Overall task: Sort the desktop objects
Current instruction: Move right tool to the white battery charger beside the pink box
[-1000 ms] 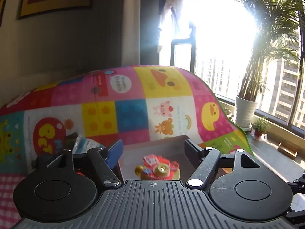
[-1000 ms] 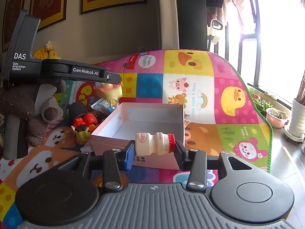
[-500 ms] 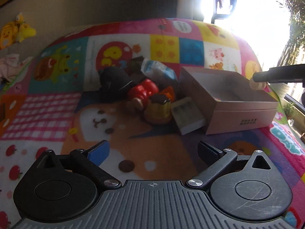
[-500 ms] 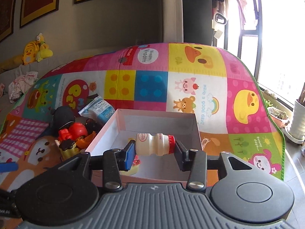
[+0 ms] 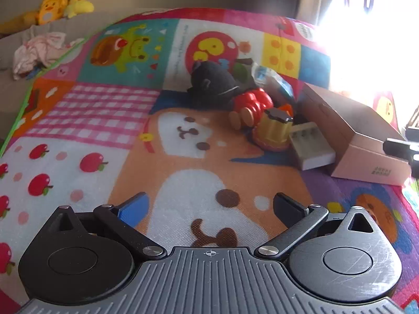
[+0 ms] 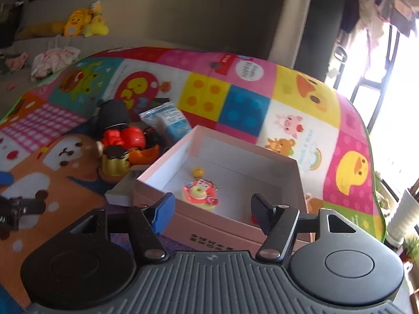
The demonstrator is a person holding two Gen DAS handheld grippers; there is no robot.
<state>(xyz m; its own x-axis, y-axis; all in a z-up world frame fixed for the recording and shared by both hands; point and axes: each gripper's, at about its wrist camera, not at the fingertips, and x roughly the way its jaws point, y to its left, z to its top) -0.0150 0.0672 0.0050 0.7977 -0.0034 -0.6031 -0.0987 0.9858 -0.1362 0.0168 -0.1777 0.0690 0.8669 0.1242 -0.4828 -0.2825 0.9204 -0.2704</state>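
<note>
We have the left gripper (image 5: 209,209) hanging over bare play mat (image 5: 86,120), above the printed puppy face, and its 2 jaws stand as wide as they go with nothing between them. Our right gripper (image 6: 212,210) sits over the near edge of the pink box (image 6: 293,198); its jaws are opening, and we see only the box interior between them, with no object pressed by either pad. Inside the box, on its white floor, lies a small pink and red toy (image 6: 200,192) with a yellow bell at its far end, and a sliver of something red shows at the box floor just beside the right jaw, too hidden for us to name. The unsorted things lie in a cluster on the mat just left of the box: a black plush (image 5: 212,83) at the far side, a red toy (image 5: 251,102) touching it, a gold pudding-shaped toy (image 5: 273,130) in front of that, an orange piece (image 6: 142,154) beside it, a blue and white packet (image 6: 167,120) leaning near the box's far corner, and a flat white tray (image 5: 311,147) lying against the box wall. Beyond the mat, a yellow plush (image 6: 83,22) rests on the sofa.
</note>
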